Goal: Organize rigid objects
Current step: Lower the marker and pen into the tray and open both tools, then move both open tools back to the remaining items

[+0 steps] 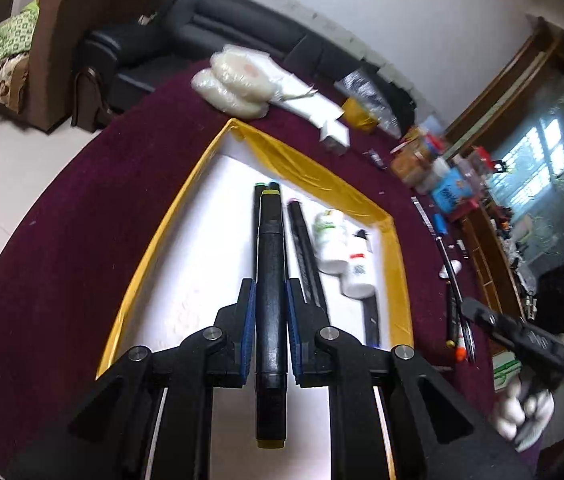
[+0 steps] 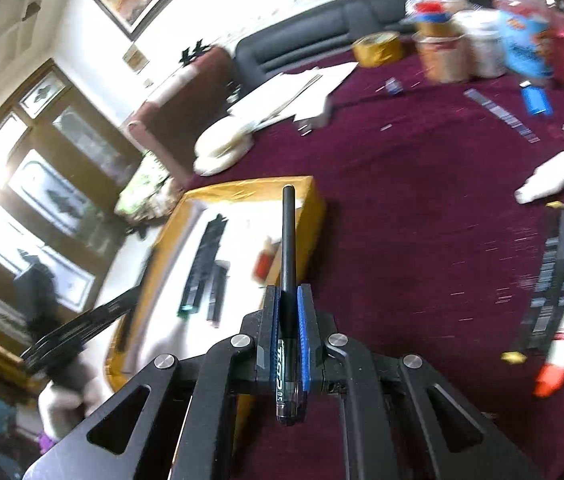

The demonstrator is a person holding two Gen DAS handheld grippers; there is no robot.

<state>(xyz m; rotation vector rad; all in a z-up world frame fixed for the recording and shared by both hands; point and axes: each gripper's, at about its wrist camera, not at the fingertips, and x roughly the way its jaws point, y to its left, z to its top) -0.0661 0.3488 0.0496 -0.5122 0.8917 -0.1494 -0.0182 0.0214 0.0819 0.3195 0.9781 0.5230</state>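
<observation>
My left gripper point(image 1: 270, 292) is shut on a thick black marker with yellow ends point(image 1: 270, 264), held lengthwise above the yellow-rimmed tray point(image 1: 154, 248). In the tray lie a green-tipped black marker point(image 1: 258, 192), a thin black pen point(image 1: 305, 248) and two white bottles point(image 1: 343, 252). My right gripper point(image 2: 289, 300) is shut on a slim black pen point(image 2: 288, 248), held above the tray's right edge point(image 2: 313, 208). The right wrist view is blurred. It shows black markers point(image 2: 206, 256) and a red-capped item point(image 2: 264, 264) inside the tray.
The maroon tablecloth point(image 2: 421, 220) carries two white bottles point(image 2: 549, 176), a black strip point(image 2: 557, 272), papers point(image 2: 293, 96), a tape roll point(image 2: 377, 48) and jars point(image 2: 441, 56) at the back. Pens and scissors point(image 1: 457, 312) lie right of the tray. A black sofa point(image 1: 210, 28) stands behind.
</observation>
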